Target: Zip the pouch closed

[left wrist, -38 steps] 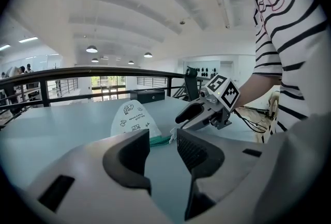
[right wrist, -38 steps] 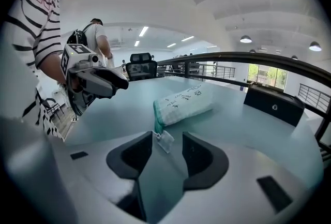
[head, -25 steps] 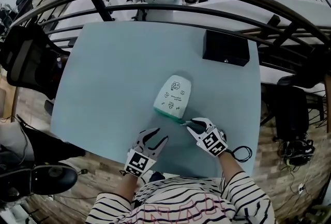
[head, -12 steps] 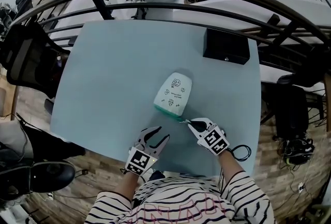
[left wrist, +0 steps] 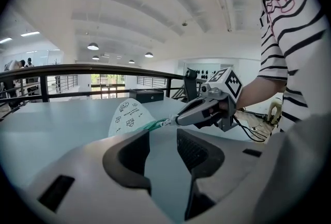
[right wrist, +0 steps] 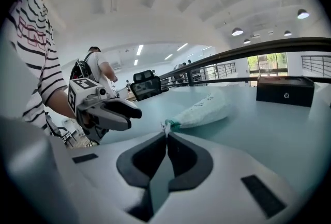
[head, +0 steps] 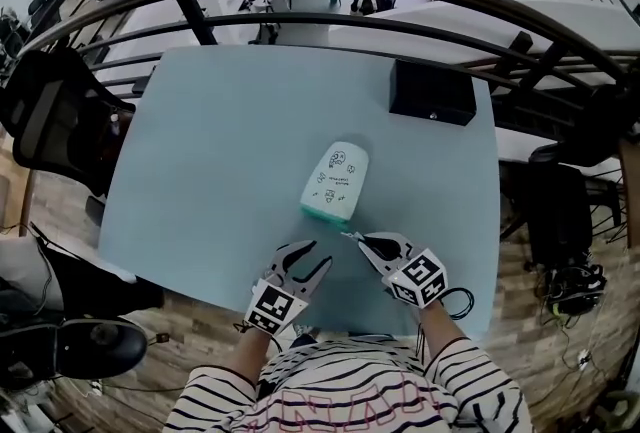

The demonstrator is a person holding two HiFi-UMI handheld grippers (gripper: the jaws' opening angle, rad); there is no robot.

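- The head camera sat above the person's black-and-white striped shirt and looked steeply down from well above onto the pale blue-grey square tabletop.
- The left gripper camera rode low behind the grey-and-black left gripper, close to the surface, angled inward across the table.
- The right gripper camera sat likewise behind the grey-and-black right gripper.
- All three views shared the white printed fabric pouch and the black rectangular box. Each gripper camera also caught the other gripper.

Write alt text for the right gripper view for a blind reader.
The right gripper is shut on the zipper pull at the green end of a white pouch on a pale blue table. At left, the left gripper, jaws apart and empty, is held by a person in a striped top; a black box sits far right.
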